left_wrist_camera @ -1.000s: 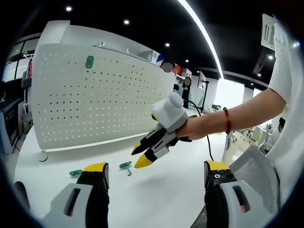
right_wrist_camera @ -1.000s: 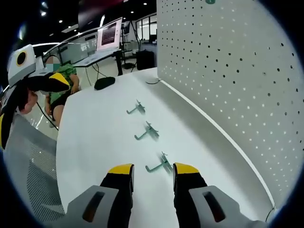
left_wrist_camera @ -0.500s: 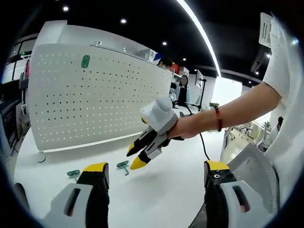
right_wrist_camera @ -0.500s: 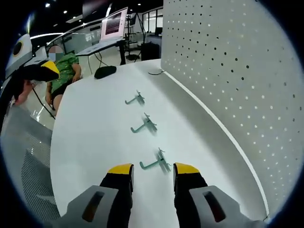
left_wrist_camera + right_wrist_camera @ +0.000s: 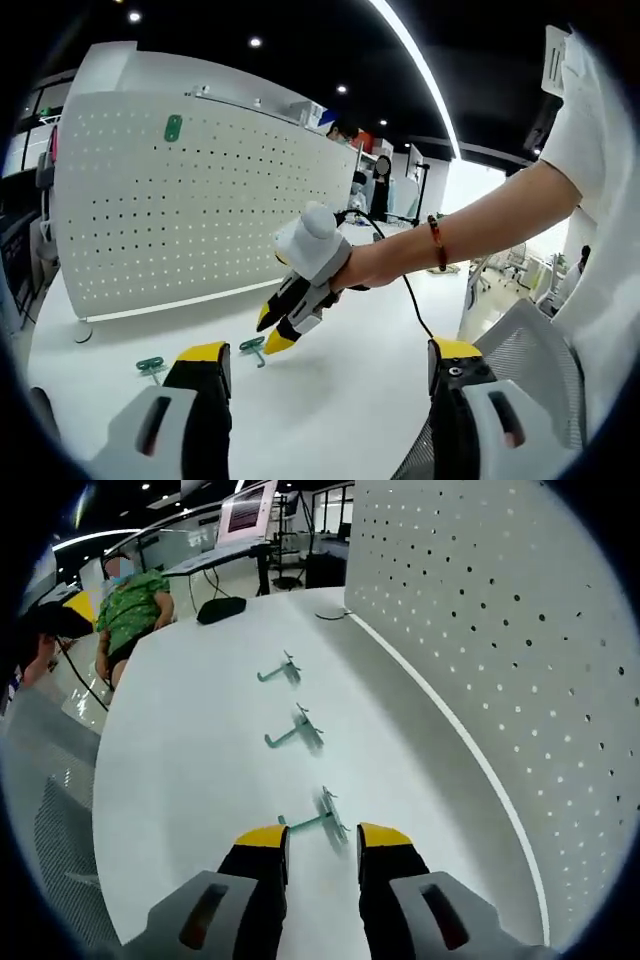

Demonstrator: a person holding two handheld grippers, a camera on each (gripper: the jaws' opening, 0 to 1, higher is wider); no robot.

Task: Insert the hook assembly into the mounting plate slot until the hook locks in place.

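Right gripper view: I count three green hooks lying in a row on the white table (image 5: 180, 770) beside the upright white pegboard (image 5: 500, 630). The nearest hook (image 5: 318, 821) sits just ahead of my right gripper (image 5: 322, 842), at the mouth of its yellow-tipped jaws, which stand a little apart with nothing clamped; I cannot tell whether a tip touches the hook. The middle hook (image 5: 292, 733) and the far hook (image 5: 277, 670) lie well apart from the jaws. One dark mouse-like object (image 5: 221, 608) rests at the table's far end, and a seated person in green (image 5: 125, 595) is beyond the edge.

Left gripper view: my left gripper (image 5: 325, 362) has its jaws wide apart and empty, held above the table (image 5: 330, 410). I see the right gripper (image 5: 282, 322) pointing down at one hook (image 5: 253, 346); a second hook (image 5: 151, 365) lies nearby. One green tag (image 5: 173, 128) is mounted high on the pegboard (image 5: 200, 210).
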